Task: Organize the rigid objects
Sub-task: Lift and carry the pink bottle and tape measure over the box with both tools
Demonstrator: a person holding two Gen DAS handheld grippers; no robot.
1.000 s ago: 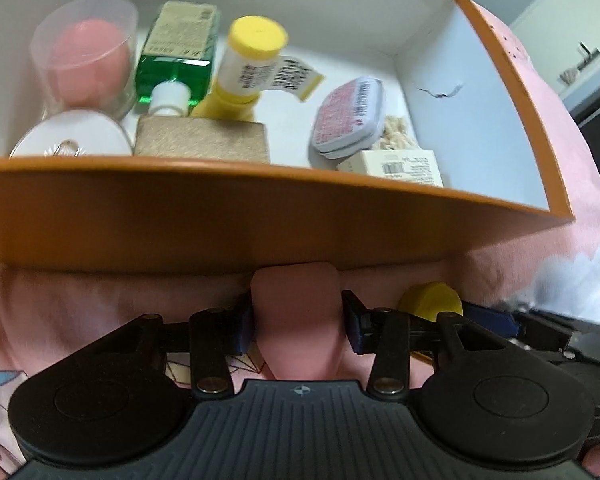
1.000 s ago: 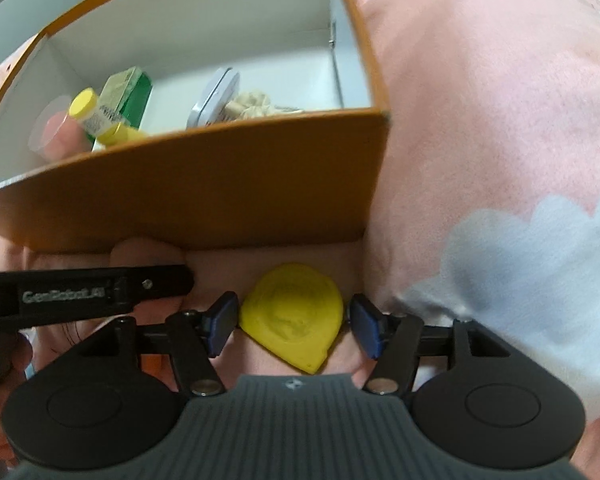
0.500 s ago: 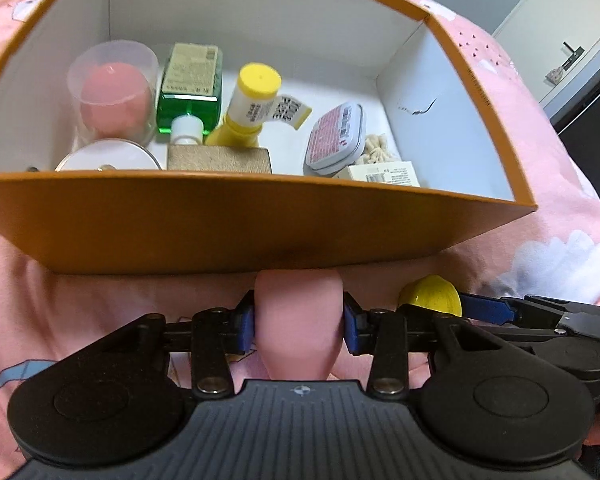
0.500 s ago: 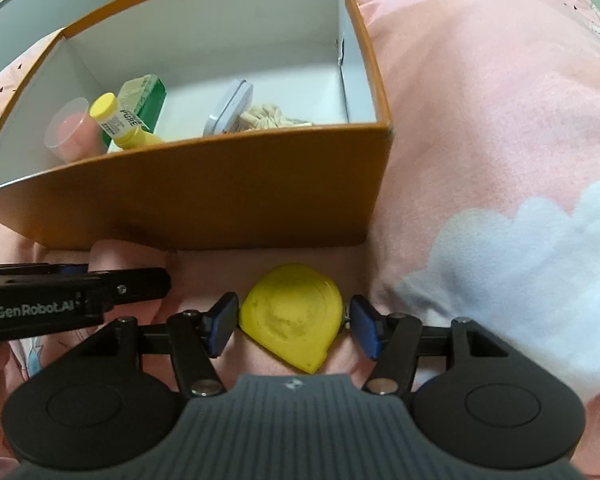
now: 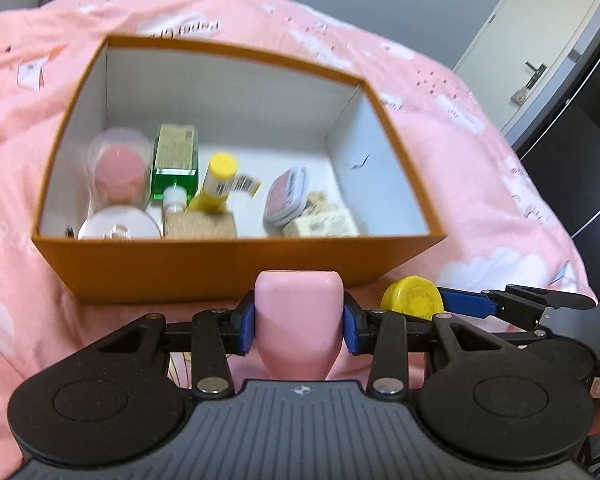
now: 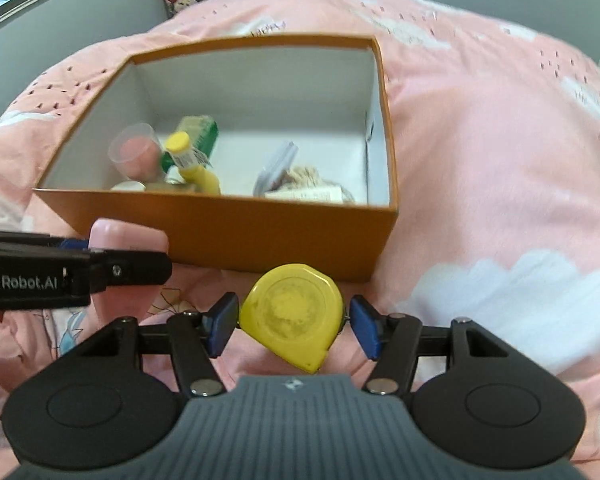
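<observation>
My left gripper is shut on a pink rounded case, held up in front of the near wall of the orange box. My right gripper is shut on a yellow tape measure, also held before the box's near wall. The tape measure shows to the right in the left wrist view. The pink case shows at left in the right wrist view. The open box holds several items.
Inside the box lie a clear cup with a pink sponge, a green bottle, a yellow-capped tube, a red tin and small cartons. The box sits on a pink bedspread. A door stands far right.
Both grippers have risen and pulled back from the box with their objects, so the box's whole interior now shows. The left jaws closed onto the pink case.
</observation>
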